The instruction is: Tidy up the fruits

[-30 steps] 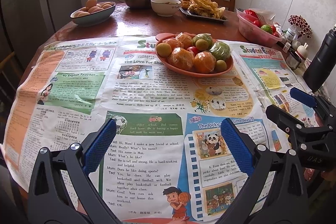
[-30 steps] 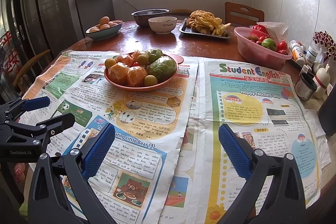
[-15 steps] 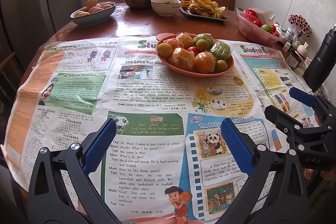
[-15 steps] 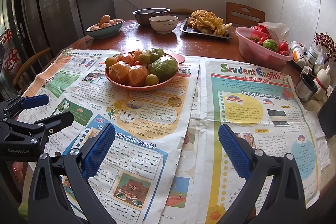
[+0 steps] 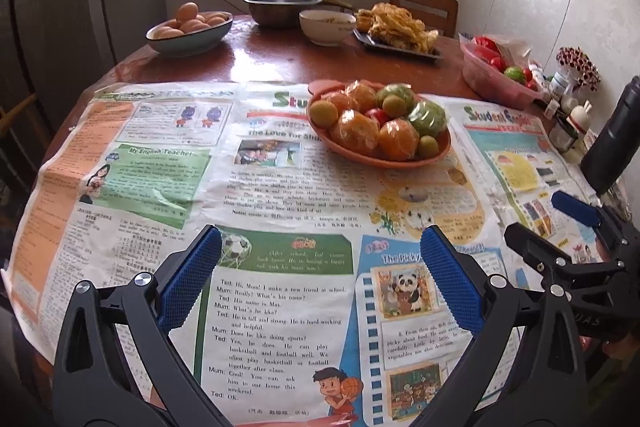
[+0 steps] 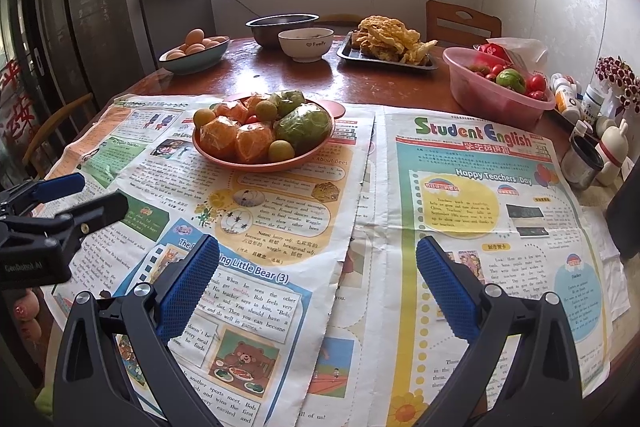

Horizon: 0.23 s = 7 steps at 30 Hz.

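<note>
On the newspaper-covered worktop (image 5: 280, 67), the left view shows the fruit plate (image 5: 378, 157) ahead of the empty, spread left claw (image 5: 320, 279). The right view alone shows the pink tub (image 6: 496, 95) clearly; the right claw (image 6: 318, 283) gapes empty.

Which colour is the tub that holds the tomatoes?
Pink tub; the right wrist view shows it best.

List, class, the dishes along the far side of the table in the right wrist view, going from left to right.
Bowl of eggs → steel bowl → white bowl → dark tray of fried food → pink tub of tomatoes.
</note>
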{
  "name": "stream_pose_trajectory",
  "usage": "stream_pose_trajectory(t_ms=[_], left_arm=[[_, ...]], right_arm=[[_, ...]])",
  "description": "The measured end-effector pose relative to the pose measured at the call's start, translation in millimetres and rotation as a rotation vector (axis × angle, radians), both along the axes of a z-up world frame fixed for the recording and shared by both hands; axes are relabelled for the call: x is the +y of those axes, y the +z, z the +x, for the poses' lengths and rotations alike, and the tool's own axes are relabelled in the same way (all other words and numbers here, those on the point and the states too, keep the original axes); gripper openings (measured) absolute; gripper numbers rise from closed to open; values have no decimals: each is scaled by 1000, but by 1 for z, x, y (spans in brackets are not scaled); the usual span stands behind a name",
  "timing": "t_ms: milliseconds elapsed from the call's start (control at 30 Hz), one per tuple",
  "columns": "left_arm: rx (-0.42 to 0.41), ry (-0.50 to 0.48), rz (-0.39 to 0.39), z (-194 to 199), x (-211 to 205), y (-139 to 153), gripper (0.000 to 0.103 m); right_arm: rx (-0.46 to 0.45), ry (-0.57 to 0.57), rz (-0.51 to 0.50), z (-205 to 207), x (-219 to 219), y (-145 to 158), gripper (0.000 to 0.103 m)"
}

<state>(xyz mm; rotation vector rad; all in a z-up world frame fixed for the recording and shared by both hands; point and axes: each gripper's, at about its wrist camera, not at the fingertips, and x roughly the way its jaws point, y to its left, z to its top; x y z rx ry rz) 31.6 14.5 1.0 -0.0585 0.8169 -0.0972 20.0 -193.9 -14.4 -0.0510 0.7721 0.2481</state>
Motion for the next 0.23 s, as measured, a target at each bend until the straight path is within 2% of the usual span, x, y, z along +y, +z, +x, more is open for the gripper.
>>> stream_pose_trajectory(t_ms=[133,233], left_arm=[[14,1,19,5,-1,0,94],[45,-19,-52,9,4,-1,94]], right_arm=[[0,-11,3,4,-6,1,99],[-2,-33,0,9,-13,2,99]])
